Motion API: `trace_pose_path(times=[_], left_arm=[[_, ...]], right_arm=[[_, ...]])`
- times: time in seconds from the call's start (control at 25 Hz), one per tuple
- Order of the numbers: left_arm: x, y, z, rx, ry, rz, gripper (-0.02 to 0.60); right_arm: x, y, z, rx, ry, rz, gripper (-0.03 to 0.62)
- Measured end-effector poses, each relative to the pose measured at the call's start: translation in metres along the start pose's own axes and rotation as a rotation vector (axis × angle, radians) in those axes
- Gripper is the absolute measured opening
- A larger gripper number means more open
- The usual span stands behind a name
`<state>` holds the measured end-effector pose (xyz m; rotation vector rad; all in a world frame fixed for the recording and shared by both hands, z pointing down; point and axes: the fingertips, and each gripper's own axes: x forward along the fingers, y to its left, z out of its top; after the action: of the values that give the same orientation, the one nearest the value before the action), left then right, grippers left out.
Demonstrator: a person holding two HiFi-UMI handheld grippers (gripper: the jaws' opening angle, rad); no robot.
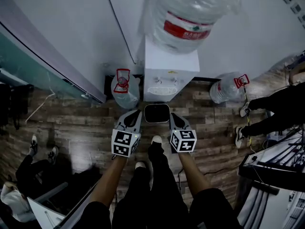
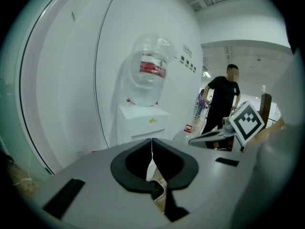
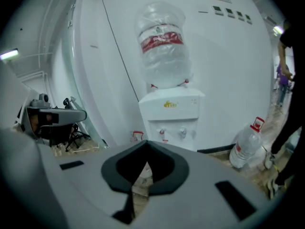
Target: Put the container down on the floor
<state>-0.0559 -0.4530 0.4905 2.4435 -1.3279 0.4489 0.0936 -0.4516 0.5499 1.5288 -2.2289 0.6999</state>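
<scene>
Dark rounded-rectangular container with pale rim, on wooden floor.

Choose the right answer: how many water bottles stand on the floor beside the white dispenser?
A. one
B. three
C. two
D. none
C: the head view shows the left bottle and the right bottle standing on the floor, one on each side of the white dispenser. The top bottle sits on the dispenser, not on the floor.
</scene>
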Motion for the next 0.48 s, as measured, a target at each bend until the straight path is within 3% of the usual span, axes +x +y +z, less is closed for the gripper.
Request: trace_pose_path(times=[0.48], left_arm=[[-0.060, -0.015, 0.104, 0.040, -0.106, -0.009, 0.015]], right_arm=[[-0.072, 0.062, 0.099, -0.046, -0.132, 0.015, 0.009]])
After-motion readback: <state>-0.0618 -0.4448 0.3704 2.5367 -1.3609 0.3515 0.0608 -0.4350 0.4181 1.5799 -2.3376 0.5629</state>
